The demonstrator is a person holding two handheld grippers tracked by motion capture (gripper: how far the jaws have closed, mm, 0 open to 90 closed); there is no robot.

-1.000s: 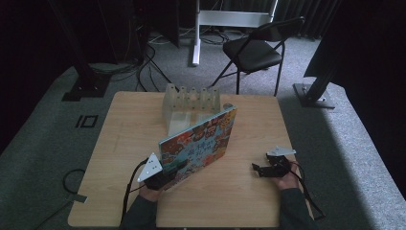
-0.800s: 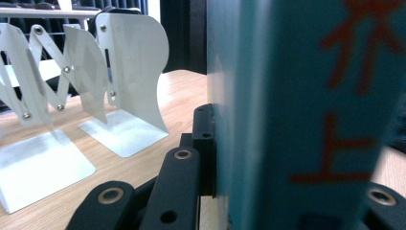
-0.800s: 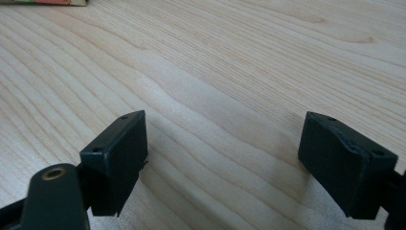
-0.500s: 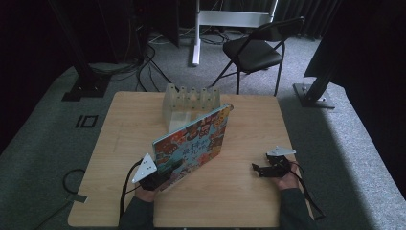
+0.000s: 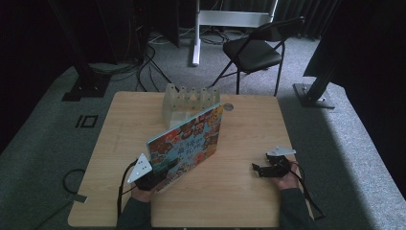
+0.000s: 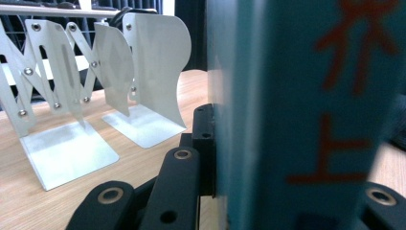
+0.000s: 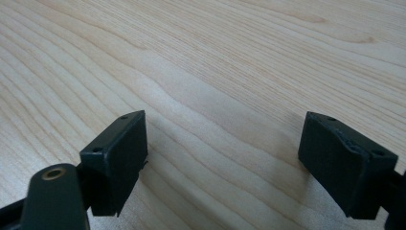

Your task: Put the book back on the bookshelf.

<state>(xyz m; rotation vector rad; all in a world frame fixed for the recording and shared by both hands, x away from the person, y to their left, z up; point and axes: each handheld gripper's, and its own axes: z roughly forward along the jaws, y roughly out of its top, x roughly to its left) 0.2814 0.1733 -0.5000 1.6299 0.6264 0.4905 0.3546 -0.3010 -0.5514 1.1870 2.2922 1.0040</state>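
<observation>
Two hand-held grippers worked: the left hand-held gripper (image 5: 158,176) clamped a colourful book (image 5: 189,142), tilted above the surface (image 5: 239,196) near a metal rack (image 5: 190,100); the right hand-held gripper (image 5: 258,169) rested released.

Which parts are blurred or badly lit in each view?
High view: table lit, surroundings dark. Left gripper view: book too close, blurred; rack sharper. Right gripper view: evenly lit, right gripper slightly soft, faint shadows on the wood.

Bare table (image 5: 239,191) between both claws; tilted book (image 5: 189,139) and metal rack (image 5: 189,98) blocking the far middle.
</observation>
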